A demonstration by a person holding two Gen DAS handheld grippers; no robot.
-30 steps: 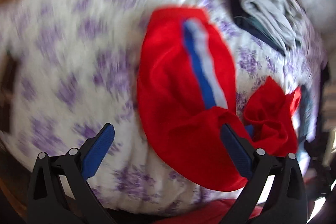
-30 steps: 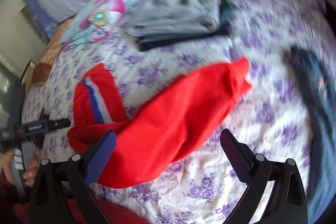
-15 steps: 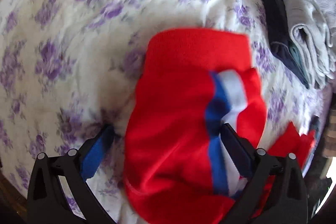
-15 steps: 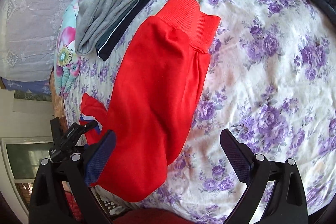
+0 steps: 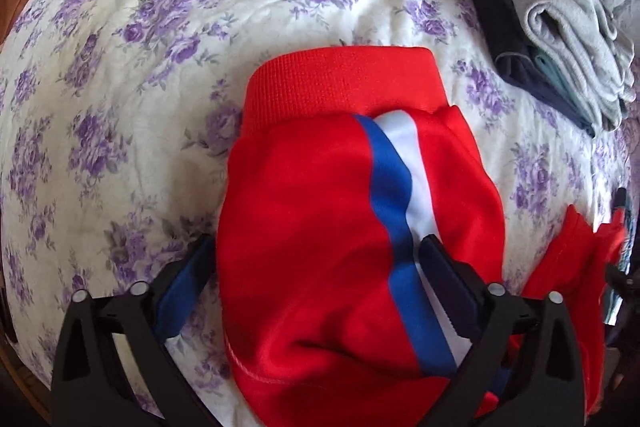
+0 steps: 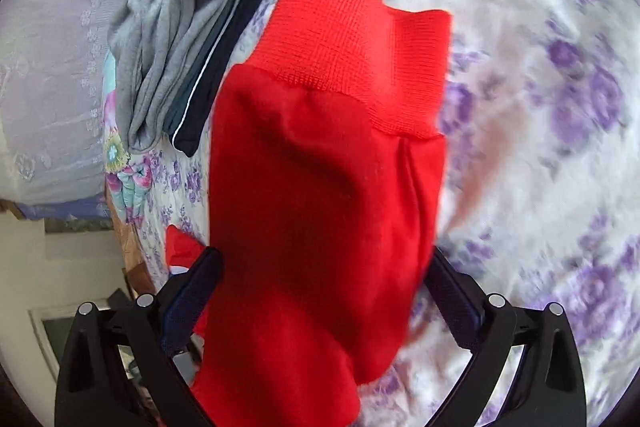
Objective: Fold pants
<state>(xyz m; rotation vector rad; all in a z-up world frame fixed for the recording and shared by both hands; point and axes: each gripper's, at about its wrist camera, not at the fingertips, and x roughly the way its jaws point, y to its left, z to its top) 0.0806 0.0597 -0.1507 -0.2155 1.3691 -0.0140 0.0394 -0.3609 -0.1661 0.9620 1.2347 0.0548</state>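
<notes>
Closing both jaws around the red pants point(image 5: 320, 247) on the floral bed point(image 5: 140, 47), our left hand-held gripper point(image 5: 316, 267) and right hand-held gripper point(image 6: 324, 279) each straddle a leg, neither pinching yet. We judge the fleece soft, light and floppy, best gripped below the ribbed cuffs point(image 6: 360, 39).

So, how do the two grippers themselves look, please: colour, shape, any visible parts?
Both look alike. The left gripper and the right gripper each have two black plastic fingers with open triangular cut-outs and small silver pins at the joints. The inner pads are blue with a fine ribbed texture. No cables, markings or sleeves are visible.
</notes>
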